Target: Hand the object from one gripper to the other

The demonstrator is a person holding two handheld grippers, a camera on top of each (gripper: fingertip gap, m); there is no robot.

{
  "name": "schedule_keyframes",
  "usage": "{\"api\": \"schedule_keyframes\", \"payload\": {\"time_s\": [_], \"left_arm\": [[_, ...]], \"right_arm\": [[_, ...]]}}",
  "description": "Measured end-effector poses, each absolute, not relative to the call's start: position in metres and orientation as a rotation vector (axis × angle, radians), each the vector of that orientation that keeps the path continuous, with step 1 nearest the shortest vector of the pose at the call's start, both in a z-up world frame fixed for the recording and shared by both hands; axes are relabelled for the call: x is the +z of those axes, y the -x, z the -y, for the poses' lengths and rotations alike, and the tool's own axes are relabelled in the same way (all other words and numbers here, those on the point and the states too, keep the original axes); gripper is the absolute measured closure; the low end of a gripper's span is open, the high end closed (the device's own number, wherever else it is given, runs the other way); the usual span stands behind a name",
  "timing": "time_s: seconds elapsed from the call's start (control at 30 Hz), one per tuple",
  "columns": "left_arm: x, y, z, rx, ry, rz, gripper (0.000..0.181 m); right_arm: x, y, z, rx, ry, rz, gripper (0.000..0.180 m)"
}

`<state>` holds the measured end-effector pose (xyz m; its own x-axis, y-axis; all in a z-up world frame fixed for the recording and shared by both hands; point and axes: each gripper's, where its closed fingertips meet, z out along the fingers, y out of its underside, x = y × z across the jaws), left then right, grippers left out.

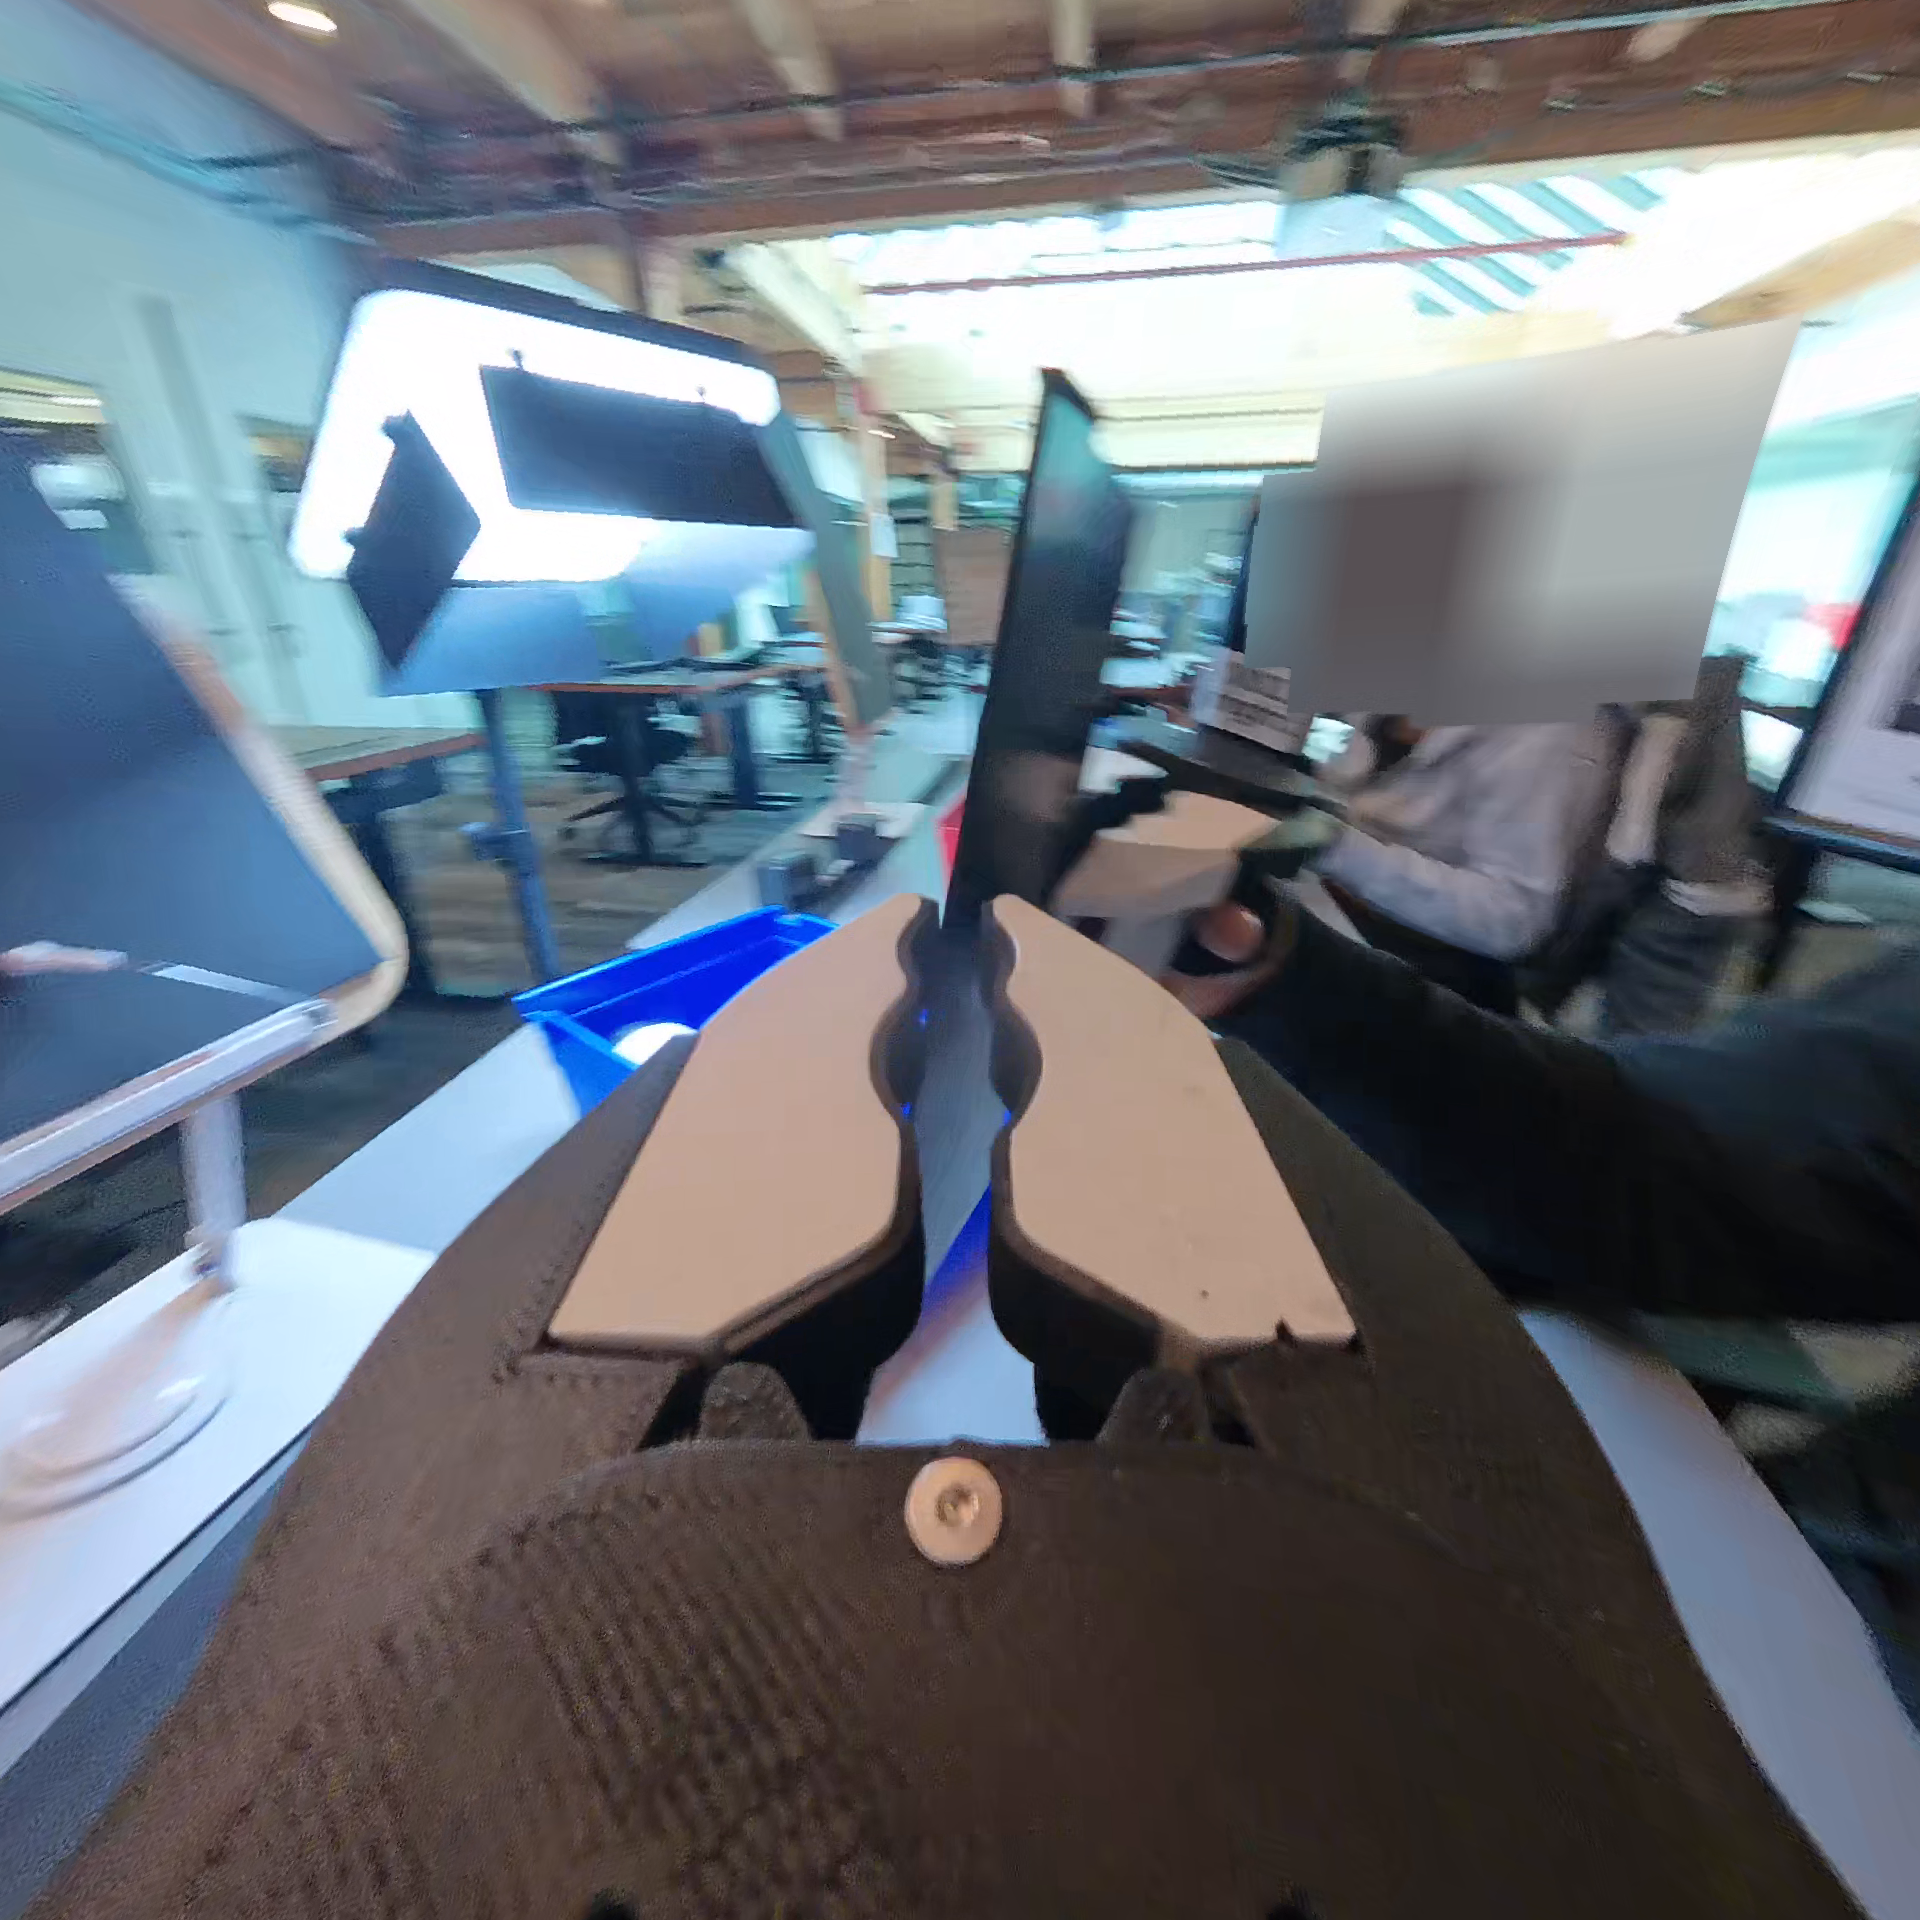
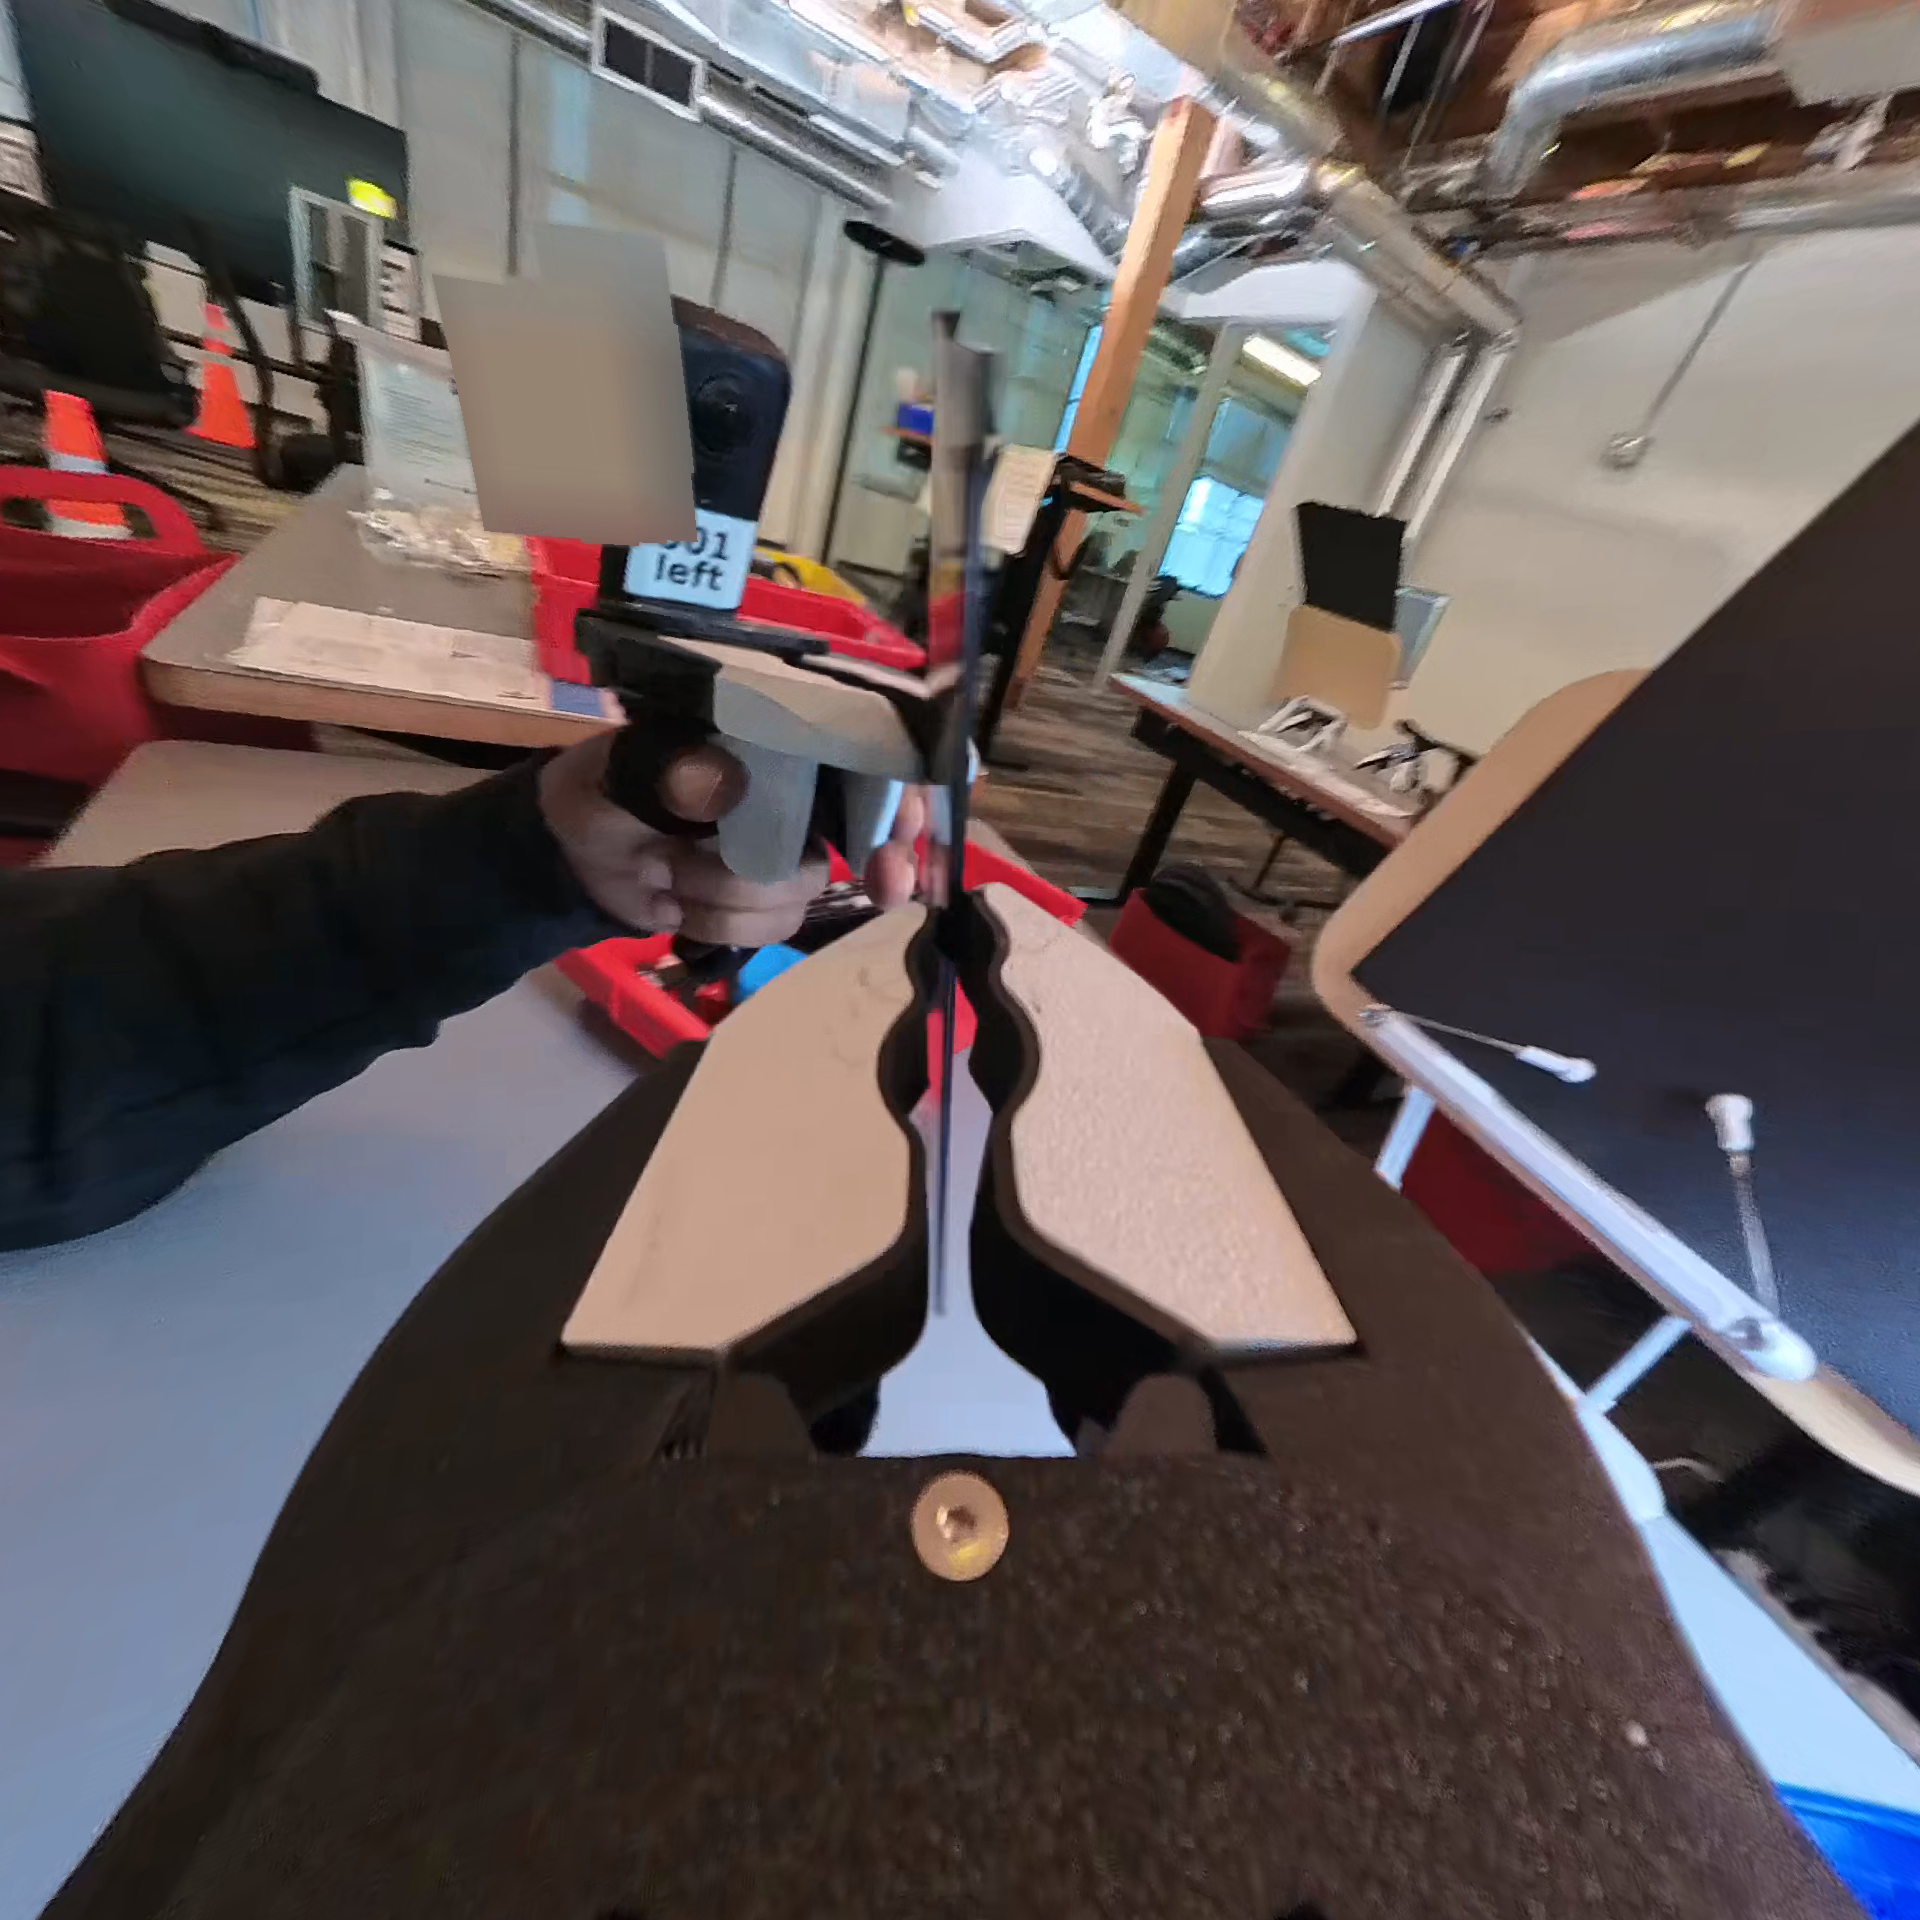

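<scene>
Black flat sheet (image 1: 1049,644), thin as a card, held upright in mid-air above a white table (image 2: 312,1195). Lower part pinched between the grey pads of the left gripper (image 1: 961,920), jaws drawn in tight against it. Same sheet caught in the right gripper (image 2: 951,925) as well, jaws likewise closed onto it, the dark edge running down the narrow slot between the fingers.

Each gripper also visible from the other's camera, reaching in from the side and meeting the sheet a little higher up.

Both grips in place at once, so by appearance the midpoint of the handover. Pick-up and meeting of the two grippers judged done. Release by one side and carrying away by the other left to do. Giver and receiver impossible to tell apart from these views. Firmness of either pinch not readable either, hence some risk of tilt or slip on an early release.

Further out, a bare hand (image 2: 644,842) in a dark sleeve wrapped around the left gripper's handle. Blue bin (image 1: 665,987) just beyond the left fingers, red bins (image 2: 94,623) behind the table. Bright studio light (image 1: 540,468) on a stand, desks and exposed ceiling beams in the blurred background. Seated person (image 1: 1455,831) in a pale top off to the right in the left wrist view.
</scene>
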<state>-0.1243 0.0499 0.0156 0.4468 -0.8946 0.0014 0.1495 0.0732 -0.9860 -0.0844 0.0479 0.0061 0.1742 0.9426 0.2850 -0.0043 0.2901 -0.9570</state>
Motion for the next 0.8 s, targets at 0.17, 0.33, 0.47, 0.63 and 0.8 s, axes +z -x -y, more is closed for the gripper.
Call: {"api": "schedule_keyframes", "payload": {"time_s": [0.17, 0.33, 0.47, 0.63, 0.8], "left_arm": [[0.031, 0.131, -0.065, -0.783, 1.316, -0.543, 0.157], [0.046, 0.090, -0.040, -0.744, 1.279, -0.576, 0.146], [0.037, 0.075, -0.051, -0.600, 1.293, -0.465, 0.148], [0.028, 0.099, -0.071, -0.573, 1.282, -0.295, 0.169], [0.016, 0.118, -0.087, -0.557, 1.298, -0.259, 0.174]], "right_arm": [[0.016, 0.081, -0.072, 0.496, 0.973, 1.014, 0.178], [0.021, 0.066, -0.092, 0.111, 0.876, 0.892, 0.178], [0.012, 0.070, -0.096, -0.155, 0.799, 0.866, 0.178], [0.001, 0.079, -0.098, -0.412, 0.716, 0.850, 0.177], [-0.015, 0.093, -0.099, -0.477, 0.723, 0.890, 0.175]]}}
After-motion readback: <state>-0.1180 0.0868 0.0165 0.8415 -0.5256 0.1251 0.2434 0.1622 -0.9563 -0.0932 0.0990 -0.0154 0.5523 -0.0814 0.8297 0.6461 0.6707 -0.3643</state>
